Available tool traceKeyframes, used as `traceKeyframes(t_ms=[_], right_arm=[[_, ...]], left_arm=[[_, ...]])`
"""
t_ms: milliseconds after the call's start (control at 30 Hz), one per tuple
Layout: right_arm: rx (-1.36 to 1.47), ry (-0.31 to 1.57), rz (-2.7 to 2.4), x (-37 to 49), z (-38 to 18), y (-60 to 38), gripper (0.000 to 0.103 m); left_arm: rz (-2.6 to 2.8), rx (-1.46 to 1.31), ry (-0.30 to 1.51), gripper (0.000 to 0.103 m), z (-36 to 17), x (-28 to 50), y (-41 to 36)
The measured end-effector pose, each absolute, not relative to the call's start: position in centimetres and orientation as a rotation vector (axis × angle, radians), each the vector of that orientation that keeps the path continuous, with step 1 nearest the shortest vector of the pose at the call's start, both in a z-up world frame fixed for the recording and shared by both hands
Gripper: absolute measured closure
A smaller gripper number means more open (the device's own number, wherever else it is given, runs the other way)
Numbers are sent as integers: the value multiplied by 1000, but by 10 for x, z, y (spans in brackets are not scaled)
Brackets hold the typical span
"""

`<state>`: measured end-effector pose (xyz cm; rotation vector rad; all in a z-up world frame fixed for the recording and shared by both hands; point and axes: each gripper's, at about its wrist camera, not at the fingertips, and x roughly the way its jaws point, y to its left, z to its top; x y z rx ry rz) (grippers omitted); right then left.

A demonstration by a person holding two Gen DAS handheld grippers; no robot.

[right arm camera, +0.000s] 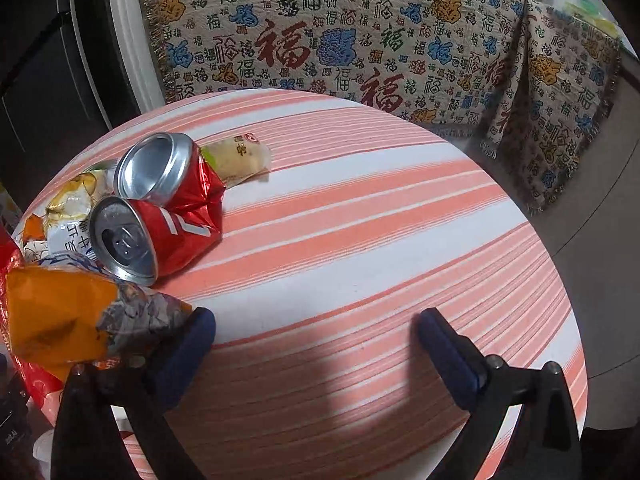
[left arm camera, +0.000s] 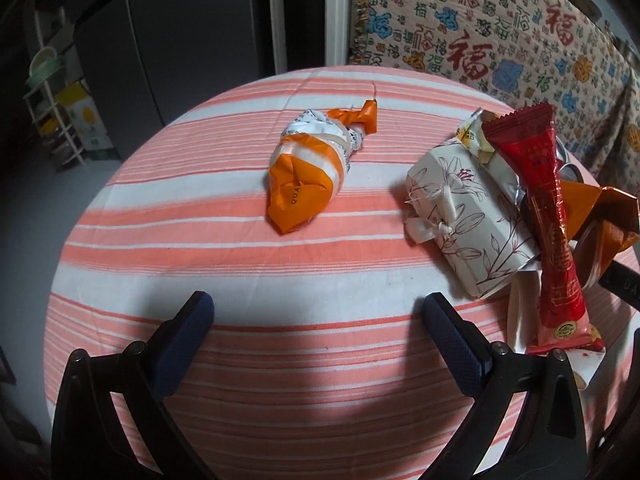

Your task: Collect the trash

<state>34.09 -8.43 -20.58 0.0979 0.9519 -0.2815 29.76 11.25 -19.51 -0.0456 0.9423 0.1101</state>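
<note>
1. Both tools hang empty over the striped tablecloth (left arm camera: 280,280). The left gripper (left arm camera: 318,312) has its jaws spread as wide as they go with only cloth between them, and the right gripper (right arm camera: 316,328) is the same.
2. The nearest loose piece for the left gripper is the orange wrapper (left arm camera: 304,176), lying beyond it on the cloth and well apart from the pile that holds the floral box (left arm camera: 468,216) and the red sachet (left arm camera: 552,216), which sit to the wrapper's right.
3. I judge the step to be closing in on one piece. Come down astride the wrapper's thick middle and squeeze only once both pads flank it.
4. The wrapper's long axis runs diagonally: blunt orange end toward the gripper, twisted tail away and to the right. Grip across that axis.
5. For the right gripper, the crushed red can (right arm camera: 160,208) lies folded, both ends facing the camera.
</note>
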Motion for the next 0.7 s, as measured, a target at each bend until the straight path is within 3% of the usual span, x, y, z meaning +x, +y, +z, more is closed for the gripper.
traceKeyframes(t_ms=[700], right_arm=[[100, 953, -285, 344, -206, -83, 0]], left_arm=[[110, -45, 945, 0, -194, 297, 115]])
